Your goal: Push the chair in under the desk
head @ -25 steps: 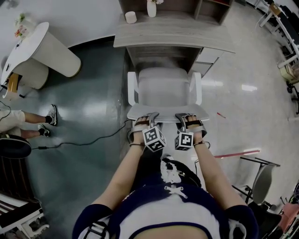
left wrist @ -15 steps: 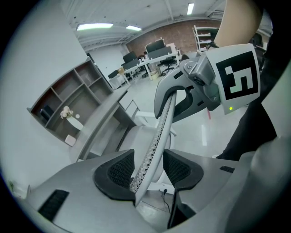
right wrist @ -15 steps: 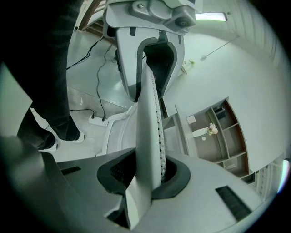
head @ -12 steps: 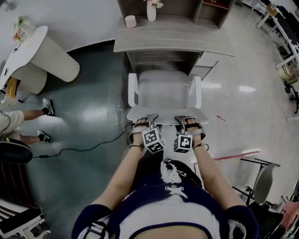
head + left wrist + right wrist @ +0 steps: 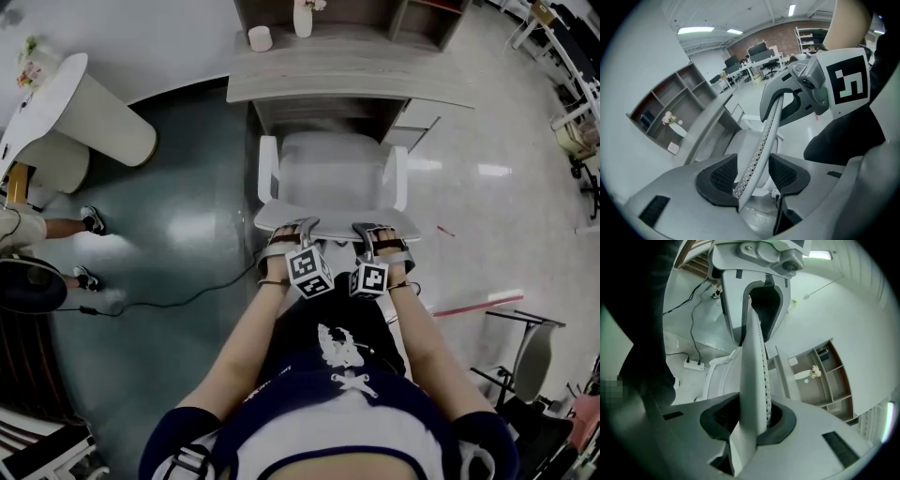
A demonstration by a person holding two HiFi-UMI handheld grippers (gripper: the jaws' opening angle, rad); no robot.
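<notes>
A white chair (image 5: 328, 178) with armrests faces the grey wooden desk (image 5: 347, 75), its seat front at the desk's opening. Both grippers sit side by side on the top edge of the chair back (image 5: 764, 136). My left gripper (image 5: 289, 230) straddles that edge; its jaws have just been opening a little, and in the left gripper view (image 5: 752, 176) a gap shows beside the rim. In the right gripper view my right gripper (image 5: 747, 420) is shut on the chair back (image 5: 752, 362), with the pads against both faces.
A vase (image 5: 303, 19) and a cup (image 5: 260, 37) stand on the desk below its shelves. A round white table (image 5: 84, 103) and a person's feet (image 5: 89, 220) are at the left. A cable (image 5: 178, 295) crosses the floor. A folding chair (image 5: 525, 366) stands at the right.
Both grippers and the chair back have shifted a little toward the desk. The feet at the left have drawn away toward the picture's edge.
</notes>
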